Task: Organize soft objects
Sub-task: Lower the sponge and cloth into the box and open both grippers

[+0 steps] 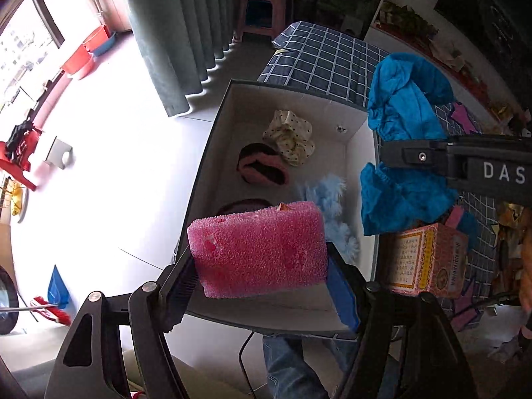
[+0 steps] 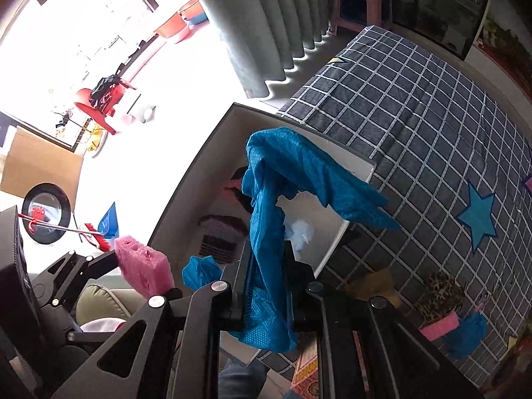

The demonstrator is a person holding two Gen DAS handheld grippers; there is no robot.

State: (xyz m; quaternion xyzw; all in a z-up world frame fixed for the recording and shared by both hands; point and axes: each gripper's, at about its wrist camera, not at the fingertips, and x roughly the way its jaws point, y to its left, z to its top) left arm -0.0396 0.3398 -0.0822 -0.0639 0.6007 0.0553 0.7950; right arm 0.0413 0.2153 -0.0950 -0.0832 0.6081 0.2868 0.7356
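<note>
My left gripper (image 1: pixel 261 267) is shut on a pink sponge block (image 1: pixel 259 249), held above the near end of an open white box (image 1: pixel 232 106). In the box lie a dotted cream cloth (image 1: pixel 291 136), a pink and black fuzzy piece (image 1: pixel 262 168) and a pale blue fluffy piece (image 1: pixel 327 196). My right gripper (image 2: pixel 267 286) is shut on a blue mesh cloth (image 2: pixel 276 193) that drapes over the box's right wall (image 2: pixel 360 179). The left wrist view shows that cloth (image 1: pixel 402 109) hanging from the right gripper's finger (image 1: pixel 429 158). The right wrist view shows the sponge (image 2: pixel 143 266) at lower left.
The box sits at the edge of a dark checked cover (image 2: pixel 415 116) with a blue star (image 2: pixel 477 214) on it. A pink printed carton (image 1: pixel 429 259) stands right of the box. A green curtain (image 1: pixel 166 33), a pink stool (image 1: pixel 262 10) and a bright floor lie beyond.
</note>
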